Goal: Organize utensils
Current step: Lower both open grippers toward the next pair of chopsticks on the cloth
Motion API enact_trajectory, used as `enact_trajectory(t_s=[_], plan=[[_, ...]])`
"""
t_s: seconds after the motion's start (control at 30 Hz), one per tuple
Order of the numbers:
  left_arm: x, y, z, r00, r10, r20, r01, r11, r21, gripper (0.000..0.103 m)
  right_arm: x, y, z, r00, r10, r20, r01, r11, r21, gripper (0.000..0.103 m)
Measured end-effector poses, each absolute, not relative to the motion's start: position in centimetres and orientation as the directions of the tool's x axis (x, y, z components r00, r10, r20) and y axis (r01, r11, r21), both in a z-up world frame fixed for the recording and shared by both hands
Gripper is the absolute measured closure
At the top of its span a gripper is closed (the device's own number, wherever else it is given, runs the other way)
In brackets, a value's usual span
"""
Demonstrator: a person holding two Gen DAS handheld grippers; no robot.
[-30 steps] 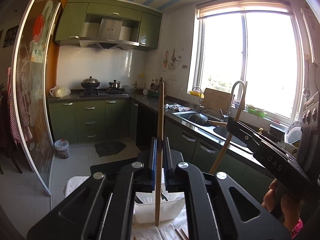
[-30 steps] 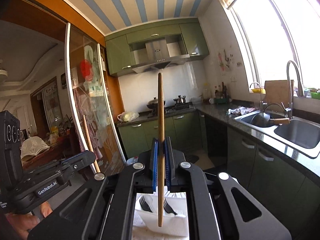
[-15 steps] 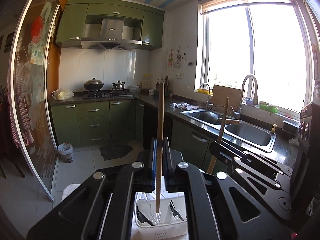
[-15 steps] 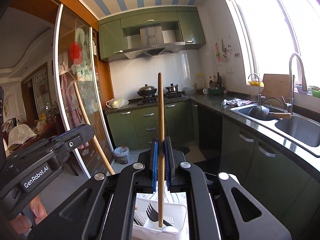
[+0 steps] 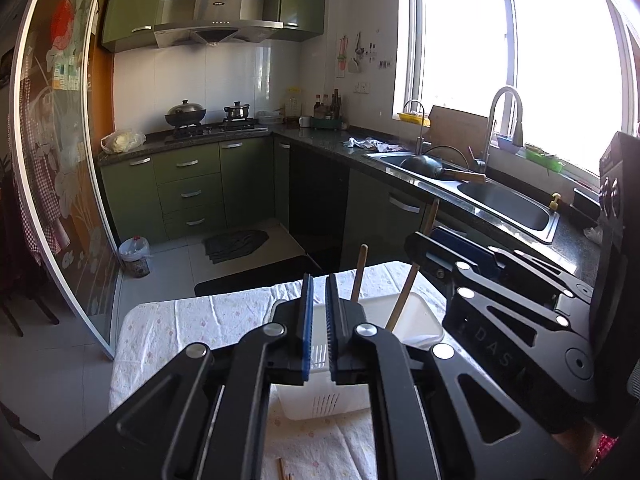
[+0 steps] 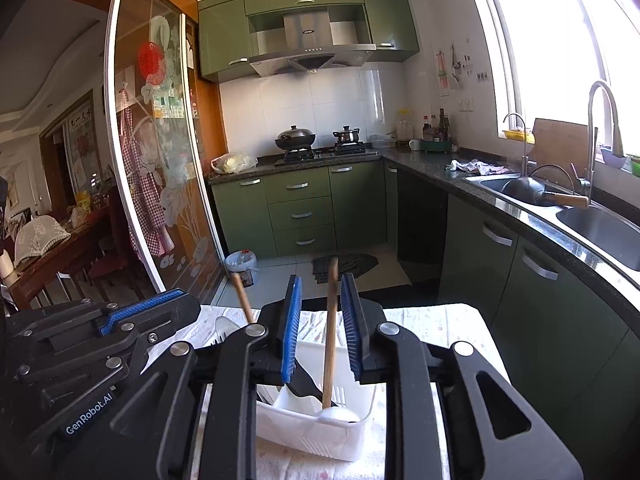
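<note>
Chopsticks (image 6: 330,332) stand in basket (image 6: 312,432), tips hidden.

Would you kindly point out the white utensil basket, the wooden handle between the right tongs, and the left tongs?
white utensil basket (image 6: 320,432): right wrist view, near rim.
wooden handle (image 6: 330,332): right wrist view, mid-shaft, standing in the basket.
left tongs (image 5: 317,320): left wrist view, gap between the blue pads.
</note>
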State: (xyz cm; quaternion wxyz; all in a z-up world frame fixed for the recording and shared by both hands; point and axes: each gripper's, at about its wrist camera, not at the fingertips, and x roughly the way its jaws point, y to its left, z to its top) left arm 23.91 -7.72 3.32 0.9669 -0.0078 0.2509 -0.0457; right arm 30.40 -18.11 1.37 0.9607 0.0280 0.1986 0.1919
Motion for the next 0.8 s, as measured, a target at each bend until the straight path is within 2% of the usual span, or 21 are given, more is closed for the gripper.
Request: enact_trajectory(t_s=[0.07, 0.13, 0.2, 0.3, 0.53, 0.63, 0.8], plan=[[23.1, -7.4, 3.2, 0.863, -0.095, -0.497, 0.086, 0.995, -0.041, 0.096, 29.8, -19.0, 1.6, 0.848, 0.384, -0.365, -0.355, 0.923, 0.146, 0.08], [22.2, -7.0, 2.9, 0.841, -0.111, -0.53, 0.095, 0.994, -0.058, 0.088, 28.4, -20.3, 1.9, 0.853, 0.387, -0.349, -0.349, 0.922, 0.169, 0.08], [21.1, -6.4, 2.1, 0.808, -0.136, -0.573, 0.102, 0.991, -0.092, 0.066, 26.6, -21.8, 2.3, 0.861, 0.389, -0.326, -0.345, 0.92, 0.186, 0.075], [19.3, -5.8, -0.4, 0.743, -0.142, -0.654, 0.099, 0.99, -0.102, 0.057, 23.2, -24.0, 1.8, 0.873, 0.377, -0.311, -0.33, 0.924, 0.194, 0.071], [18.1, -3.4, -9.7, 0.473, -0.145, -0.869, 0.041, 0.989, -0.143, 0.056, 17.1, -28.2, -2.6, 0.845, 0.376, -0.381, -0.302, 0.922, 0.241, 0.067], [17.9, -2.9, -12.0, 0.423, -0.1, -0.9, 0.017, 0.995, -0.103, 0.065, 15.9, -29.7, -4.4, 0.828, 0.384, -0.408, -0.286, 0.916, 0.281, 0.067], [17.7, -2.9, -13.2, 0.397, -0.053, -0.916, 0.013, 0.999, -0.052, 0.067, 15.0, -31.2, -6.2, 0.806, 0.402, -0.434, -0.276, 0.904, 0.326, 0.067]])
